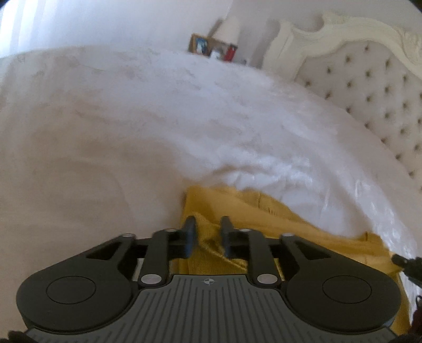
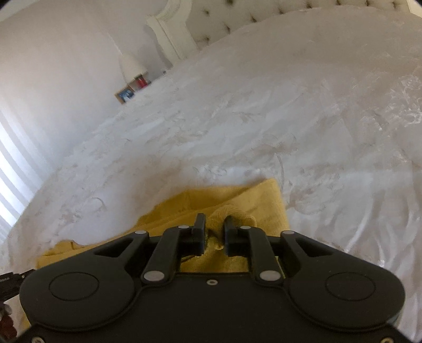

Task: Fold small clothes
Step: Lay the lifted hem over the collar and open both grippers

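garment (image 1: 277, 219): mustard-yellow knit piece, lying on the white bedspread (image 1: 132, 132) at the near edge of the bed, well apart from the tufted headboard (image 1: 369, 87).
your left gripper (image 1: 208, 227): fingers drawn close together with a raised fold of the yellow garment pinched between them; the fabric bunches up in the narrow gap.
your right gripper (image 2: 215, 224): fingers likewise nearly together, clamping a small hump of the garment (image 2: 237, 200) that stands up between the pads.
garment, spread: from the left wrist view it runs rightward from your left gripper across the bedspread; from the right wrist view it runs leftward, with one straight edge and corner pointing toward the headboard (image 2: 224, 21).
bedspread (image 2: 290, 105): white, wrinkled, glossy in patches beside the garment.
beyond the bed, near the headboard: a pale lamp (image 1: 229, 29), a framed picture (image 1: 201, 44) and a red item (image 1: 230, 52), all blurred.
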